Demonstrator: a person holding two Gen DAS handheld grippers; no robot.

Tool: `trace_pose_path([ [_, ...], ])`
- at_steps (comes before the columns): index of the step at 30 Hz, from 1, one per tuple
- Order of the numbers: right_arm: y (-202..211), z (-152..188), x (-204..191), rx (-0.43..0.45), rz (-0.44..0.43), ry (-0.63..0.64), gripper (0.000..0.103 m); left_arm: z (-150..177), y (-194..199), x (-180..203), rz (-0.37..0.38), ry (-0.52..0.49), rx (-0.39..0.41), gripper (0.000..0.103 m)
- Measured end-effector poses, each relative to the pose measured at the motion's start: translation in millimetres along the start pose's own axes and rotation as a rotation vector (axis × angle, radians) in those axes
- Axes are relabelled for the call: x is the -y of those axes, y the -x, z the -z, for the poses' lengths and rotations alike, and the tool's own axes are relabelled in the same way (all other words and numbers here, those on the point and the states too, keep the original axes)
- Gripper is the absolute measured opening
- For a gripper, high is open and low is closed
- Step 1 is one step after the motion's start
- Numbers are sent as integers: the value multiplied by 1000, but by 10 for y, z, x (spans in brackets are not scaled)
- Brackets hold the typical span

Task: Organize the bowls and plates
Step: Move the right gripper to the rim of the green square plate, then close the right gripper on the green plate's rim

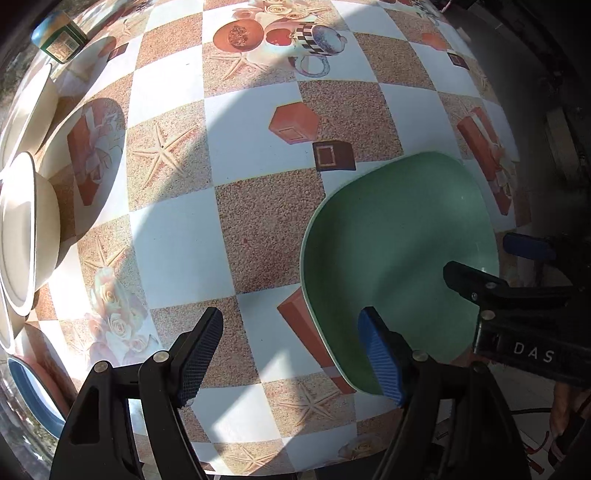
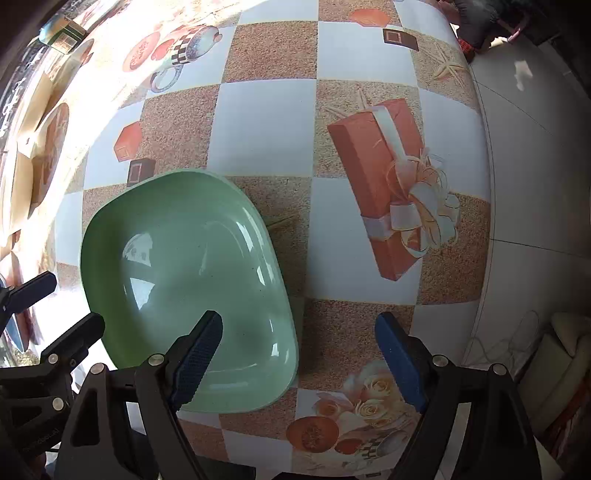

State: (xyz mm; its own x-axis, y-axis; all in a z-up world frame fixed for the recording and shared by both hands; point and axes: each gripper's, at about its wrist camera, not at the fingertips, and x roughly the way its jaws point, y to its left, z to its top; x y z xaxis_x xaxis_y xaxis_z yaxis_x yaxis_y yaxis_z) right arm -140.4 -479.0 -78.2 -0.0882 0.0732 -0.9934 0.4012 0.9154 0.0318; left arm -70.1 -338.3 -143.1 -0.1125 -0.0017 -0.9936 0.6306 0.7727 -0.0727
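A green squarish plate (image 1: 402,254) lies flat on the patterned tablecloth; it also shows in the right wrist view (image 2: 188,284). My left gripper (image 1: 291,358) is open and empty, its right finger over the plate's near left edge. My right gripper (image 2: 303,360) is open and empty, its left finger above the plate's near part and its right finger over the cloth. The right gripper (image 1: 498,266) also shows at the plate's right side in the left wrist view. Cream bowls (image 1: 26,229) stand on edge at the far left, and a blue-rimmed dish (image 1: 33,391) sits below them.
A green jar with a blue lid (image 1: 59,35) stands at the far left corner. The table (image 2: 266,122) edge curves along the right, with tiled floor (image 2: 524,155) beyond. A white cushion (image 2: 565,347) and cables lie on the floor at right.
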Motion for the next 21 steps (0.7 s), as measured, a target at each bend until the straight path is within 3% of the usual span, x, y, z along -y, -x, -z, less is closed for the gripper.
trace_pose_path([
  [2, -38, -75, -80, -8, -2, 4, 86, -1, -109, 28, 11, -2, -34, 78],
  [3, -83, -111, -142, -10, 3, 8, 86, 10, -89, 71, 3, -19, -12, 76],
  [6, -137, -137, -320, -31, 53, 36, 77, 25, -109, 123, -20, -61, -6, 68],
  [8, -109, -115, -391, -32, 28, 33, 55, 48, -90, 162, -37, -93, 1, 59],
  [9, -102, -106, -417, -39, 6, 23, 52, 39, -64, 128, -27, -105, 1, 48],
  [13, -108, -33, -686, -59, -53, 7, 20, 126, -67, -67, -50, -104, -16, 44],
  [21, -175, 267, -1342, -119, -156, 56, 20, 558, -59, -508, -137, -106, -25, 41],
])
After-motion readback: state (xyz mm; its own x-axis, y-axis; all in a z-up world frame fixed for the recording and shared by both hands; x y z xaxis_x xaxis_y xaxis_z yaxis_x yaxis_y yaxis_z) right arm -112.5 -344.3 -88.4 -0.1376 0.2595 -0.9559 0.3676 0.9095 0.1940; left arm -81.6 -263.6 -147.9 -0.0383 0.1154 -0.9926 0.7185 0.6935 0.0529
